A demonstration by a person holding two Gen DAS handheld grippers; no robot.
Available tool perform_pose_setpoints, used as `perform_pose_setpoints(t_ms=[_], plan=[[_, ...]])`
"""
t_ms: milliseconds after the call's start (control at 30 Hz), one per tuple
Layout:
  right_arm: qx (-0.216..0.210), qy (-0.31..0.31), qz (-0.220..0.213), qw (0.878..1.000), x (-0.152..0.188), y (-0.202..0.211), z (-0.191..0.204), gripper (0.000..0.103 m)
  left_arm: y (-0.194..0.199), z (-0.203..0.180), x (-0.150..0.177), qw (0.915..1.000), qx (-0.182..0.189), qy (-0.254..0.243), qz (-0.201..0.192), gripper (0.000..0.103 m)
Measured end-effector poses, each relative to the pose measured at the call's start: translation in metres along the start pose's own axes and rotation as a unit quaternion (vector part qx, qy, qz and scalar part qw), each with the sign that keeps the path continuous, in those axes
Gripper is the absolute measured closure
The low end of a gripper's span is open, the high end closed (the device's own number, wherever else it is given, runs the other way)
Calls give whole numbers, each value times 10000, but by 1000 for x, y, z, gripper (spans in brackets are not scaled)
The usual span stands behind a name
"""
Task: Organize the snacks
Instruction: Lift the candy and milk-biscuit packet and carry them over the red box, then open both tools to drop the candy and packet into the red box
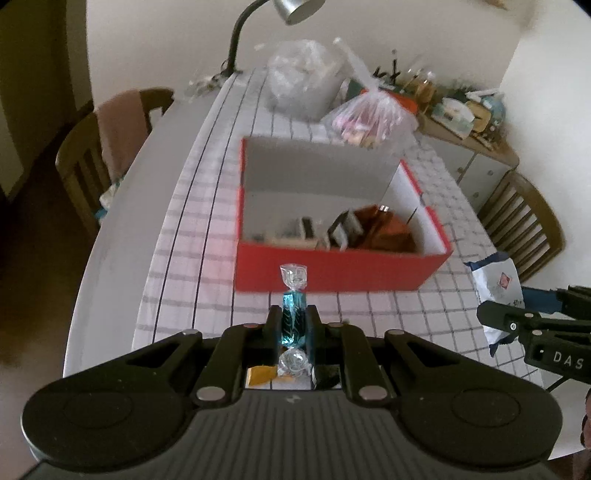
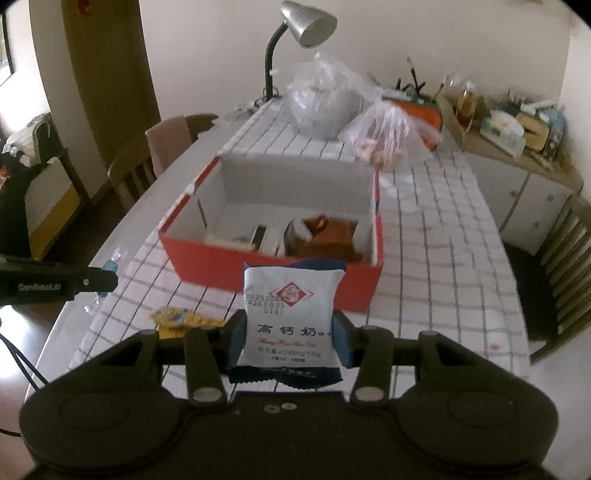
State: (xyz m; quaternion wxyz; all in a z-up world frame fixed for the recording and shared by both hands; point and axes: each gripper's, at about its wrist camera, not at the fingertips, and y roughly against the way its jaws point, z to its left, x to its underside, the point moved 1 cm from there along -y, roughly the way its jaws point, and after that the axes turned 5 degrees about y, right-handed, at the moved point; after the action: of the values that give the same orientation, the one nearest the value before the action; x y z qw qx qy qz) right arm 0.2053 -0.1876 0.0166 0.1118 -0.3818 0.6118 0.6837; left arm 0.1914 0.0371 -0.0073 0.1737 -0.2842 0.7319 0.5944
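Observation:
My left gripper [image 1: 294, 317] is shut on a blue wrapped candy [image 1: 294, 314] and holds it upright above the checked tablecloth, just short of the red box [image 1: 332, 275]. My right gripper [image 2: 290, 325] is shut on a white and blue milk snack packet [image 2: 290, 314], held in front of the same red box [image 2: 207, 266]. The box is open and holds a brown packet [image 2: 328, 236] and several small snacks. The right gripper with its packet [image 1: 496, 284] shows at the right of the left wrist view. The left gripper [image 2: 107, 278] shows at the left of the right wrist view.
A yellow snack wrapper [image 2: 181, 317] lies on the checked tablecloth [image 2: 436, 258] near me. Two plastic bags [image 2: 384, 136] and a desk lamp [image 2: 306, 22] stand beyond the box. Wooden chairs [image 1: 88, 155] flank the table. A cluttered sideboard [image 2: 517, 147] stands at the right.

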Motion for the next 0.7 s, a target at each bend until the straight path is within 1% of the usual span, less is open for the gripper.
perform_pose_setpoints(t_ms=[133,367,533,700], plan=[[76,37,-124,9999,-20,2,-9,57,2,-11,-18,9998,43,-120,-141,90],[234,74,-186,9995,-49,-2,-20,57,-2,-26,-49,9994,52,-200,-268,90],[302,212,-192,9991,-66,-7,-27,57,-15,-31,-66,9995,71,-194,-242,90],[367,209,-114,9990,-78,-29,-39,57,-38,-37,-82,9997,-42,-200,-140,90]])
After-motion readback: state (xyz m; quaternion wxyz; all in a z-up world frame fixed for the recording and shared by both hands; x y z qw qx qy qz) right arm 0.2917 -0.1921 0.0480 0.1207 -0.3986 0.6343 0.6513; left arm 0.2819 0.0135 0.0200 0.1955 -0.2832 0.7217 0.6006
